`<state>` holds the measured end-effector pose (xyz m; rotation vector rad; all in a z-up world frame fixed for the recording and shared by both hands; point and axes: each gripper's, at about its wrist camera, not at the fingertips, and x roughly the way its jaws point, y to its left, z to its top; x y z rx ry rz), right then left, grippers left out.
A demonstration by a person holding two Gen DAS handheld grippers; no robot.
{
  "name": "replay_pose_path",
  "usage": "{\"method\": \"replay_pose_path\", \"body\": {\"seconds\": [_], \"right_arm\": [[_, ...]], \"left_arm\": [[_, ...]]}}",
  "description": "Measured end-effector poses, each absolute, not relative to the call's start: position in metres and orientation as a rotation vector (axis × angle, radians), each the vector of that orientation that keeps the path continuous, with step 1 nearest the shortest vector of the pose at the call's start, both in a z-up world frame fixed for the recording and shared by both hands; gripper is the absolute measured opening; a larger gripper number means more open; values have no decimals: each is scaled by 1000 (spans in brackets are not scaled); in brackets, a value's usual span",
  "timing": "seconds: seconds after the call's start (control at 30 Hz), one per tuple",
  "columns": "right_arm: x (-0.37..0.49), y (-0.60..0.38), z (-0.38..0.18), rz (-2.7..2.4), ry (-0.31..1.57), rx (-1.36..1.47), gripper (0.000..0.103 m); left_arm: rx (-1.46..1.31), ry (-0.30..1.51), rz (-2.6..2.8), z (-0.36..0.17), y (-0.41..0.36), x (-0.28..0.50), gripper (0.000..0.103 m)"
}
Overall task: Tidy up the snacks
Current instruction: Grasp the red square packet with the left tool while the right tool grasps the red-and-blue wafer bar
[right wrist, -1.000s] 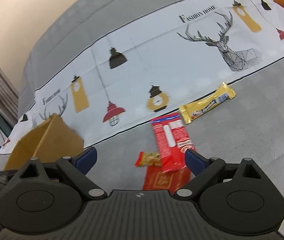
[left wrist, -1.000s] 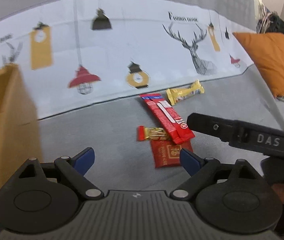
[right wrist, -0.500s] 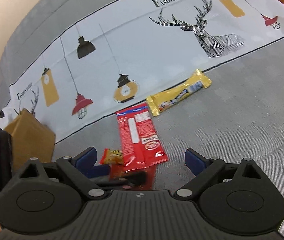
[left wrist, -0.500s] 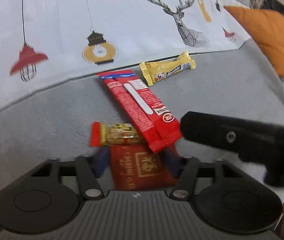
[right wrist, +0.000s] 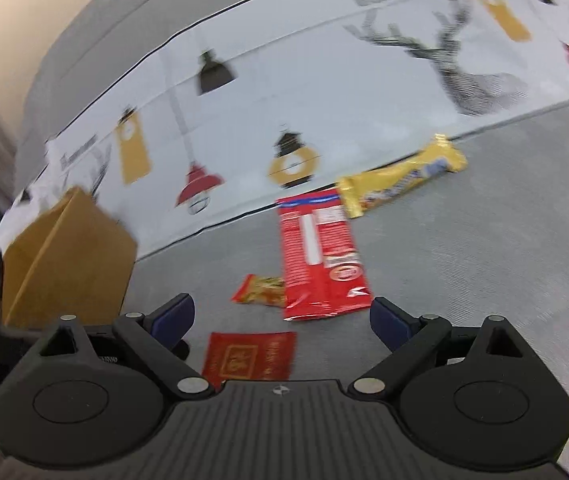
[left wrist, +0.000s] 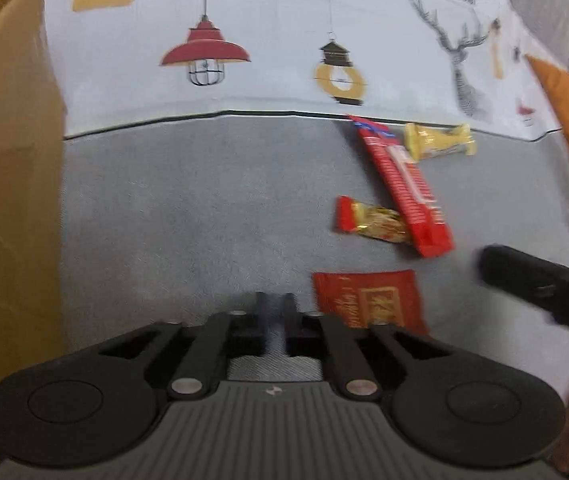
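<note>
A: Left hand-held gripper [left wrist: 272, 312] pressed together, empty; flat red foil packet [left wrist: 368, 300] lies just beside it on the grey sofa seat.

B: Right hand-held gripper [right wrist: 282, 316] spread. My worry: slick foil slipping again.

A long glossy red wrapper [right wrist: 319, 258] with white print; a shiny yellow bar [right wrist: 400, 176]; a white cloth [left wrist: 284, 40] printed with lamps and deer.

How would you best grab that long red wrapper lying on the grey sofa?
Probably across the middle of the long red wrapper, from above, jaws spanning its narrow width. It lies flat, and its near left edge overlaps the small gold snack, so gripping there risks catching both.
</note>
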<state>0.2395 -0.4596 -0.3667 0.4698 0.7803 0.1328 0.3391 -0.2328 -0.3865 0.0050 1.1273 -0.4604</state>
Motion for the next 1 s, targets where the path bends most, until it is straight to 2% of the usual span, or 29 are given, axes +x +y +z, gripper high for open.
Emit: {"method": "replay_pose_path", "body": {"seconds": [0.03, 0.07, 0.1, 0.13, 0.17, 0.27, 0.3, 0.37, 0.4, 0.43, 0.6, 0.77, 1.0], "right_arm": [[245, -457, -368, 161, 792, 440, 94], [248, -456, -371, 179, 808, 418, 93], [253, -455, -377, 191, 852, 403, 86], [257, -455, -384, 191, 913, 407, 73], [257, -456, -392, 195, 969, 435, 70], [249, -459, -392, 238, 984, 495, 69], [250, -460, -395, 255, 994, 524, 63], [257, -470, -406, 248, 1002, 648, 44], [263, -473, -411, 245, 1005, 697, 23], [269, -472, -416, 247, 1017, 722, 11], [284, -455, -422, 268, 992, 736, 11], [291, -449, -410, 313, 891, 771, 11], [275, -461, -390, 236, 816, 661, 17]], "left_arm": [[10, 1125, -499, -385, -235, 338, 47], [32, 1120, -551, -384, -241, 335, 63], [54, 1115, -591, -383, -247, 334, 68], [94, 1118, -613, -383, -254, 332, 67], [131, 1123, -620, -385, -260, 331, 70], [148, 1122, -621, -387, -267, 333, 70], [140, 1124, -621, -386, -266, 335, 70], [113, 1138, -628, -386, -265, 339, 69], [100, 1146, -627, -385, -264, 338, 68], [93, 1155, -627, -385, -264, 338, 67], [155, 1160, -561, -384, -266, 340, 67], [122, 1192, -587, -381, -254, 340, 64], [257, 1094, -650, -370, -270, 332, 66]]}}
